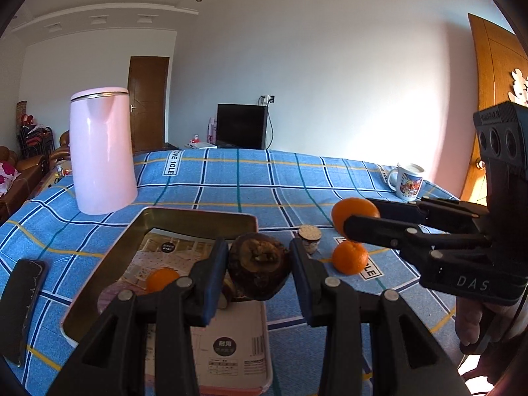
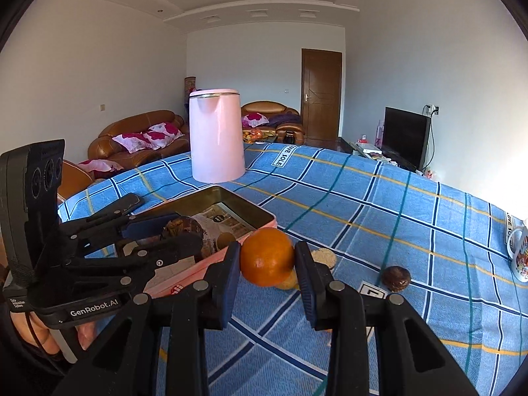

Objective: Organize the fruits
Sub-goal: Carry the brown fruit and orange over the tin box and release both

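Blue checked tablecloth (image 1: 231, 178), pink kettle (image 1: 102, 151) behind tin tray (image 1: 109, 257); my left gripper (image 1: 259, 264) clamped on a brown mangosteen (image 1: 259, 265); my right gripper (image 2: 267, 259) clamped on an orange (image 2: 266, 257).

This is looking like a home living room: brown leather sofas (image 2: 138, 138) with flowered pillows (image 2: 148, 137) are sitting at the far left, and a dark television (image 2: 406, 137) is standing against the white wall at the far right. Wooden doors (image 2: 320, 95) are closing off the far wall under a stepped ceiling with recessed lights. Nearer, a worktop covered by a blue checked cloth (image 2: 379, 217) is carrying a pink kettle (image 2: 216, 135) and a printed mug (image 1: 407, 181).
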Demonstrator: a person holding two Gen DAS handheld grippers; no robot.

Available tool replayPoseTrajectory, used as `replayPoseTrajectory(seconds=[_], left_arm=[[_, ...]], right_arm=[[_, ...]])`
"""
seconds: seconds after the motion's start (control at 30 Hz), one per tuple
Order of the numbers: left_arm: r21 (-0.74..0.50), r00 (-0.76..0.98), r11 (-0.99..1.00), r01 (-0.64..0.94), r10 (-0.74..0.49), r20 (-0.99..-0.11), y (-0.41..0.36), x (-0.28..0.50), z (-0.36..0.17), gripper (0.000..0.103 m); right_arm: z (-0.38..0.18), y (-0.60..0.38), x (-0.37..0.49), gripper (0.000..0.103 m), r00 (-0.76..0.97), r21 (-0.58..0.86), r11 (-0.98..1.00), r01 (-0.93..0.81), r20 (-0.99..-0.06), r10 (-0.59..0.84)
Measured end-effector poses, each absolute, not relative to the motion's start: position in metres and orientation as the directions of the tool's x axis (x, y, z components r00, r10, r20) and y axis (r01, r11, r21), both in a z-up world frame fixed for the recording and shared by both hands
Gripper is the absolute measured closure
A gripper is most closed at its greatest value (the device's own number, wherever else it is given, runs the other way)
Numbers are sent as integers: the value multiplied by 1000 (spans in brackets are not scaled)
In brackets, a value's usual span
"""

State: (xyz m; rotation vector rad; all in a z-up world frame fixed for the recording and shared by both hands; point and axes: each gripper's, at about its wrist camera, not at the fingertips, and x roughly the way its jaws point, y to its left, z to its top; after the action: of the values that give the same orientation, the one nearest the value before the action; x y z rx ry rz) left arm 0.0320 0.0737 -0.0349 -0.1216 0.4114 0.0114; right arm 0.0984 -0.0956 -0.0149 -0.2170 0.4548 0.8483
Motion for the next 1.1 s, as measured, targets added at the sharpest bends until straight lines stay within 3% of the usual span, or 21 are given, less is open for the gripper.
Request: replayPoseTrajectory(seconds=[0.9,1.0,1.1], left_arm=[[-164,881,972,-169,74,-467,135,22,-59,63],[-163,885,973,-161,69,-460,132,21,-57,60],[-154,892,975,-159,76,-445,127,19,-51,49]], right_arm=[[-49,4,81,67,423,-52,499,-865,-609,671],[-48,-1,82,61,421,-45,498,-866,-604,676],[-40,-20,82,56,451,-49,520,-853,-571,686]])
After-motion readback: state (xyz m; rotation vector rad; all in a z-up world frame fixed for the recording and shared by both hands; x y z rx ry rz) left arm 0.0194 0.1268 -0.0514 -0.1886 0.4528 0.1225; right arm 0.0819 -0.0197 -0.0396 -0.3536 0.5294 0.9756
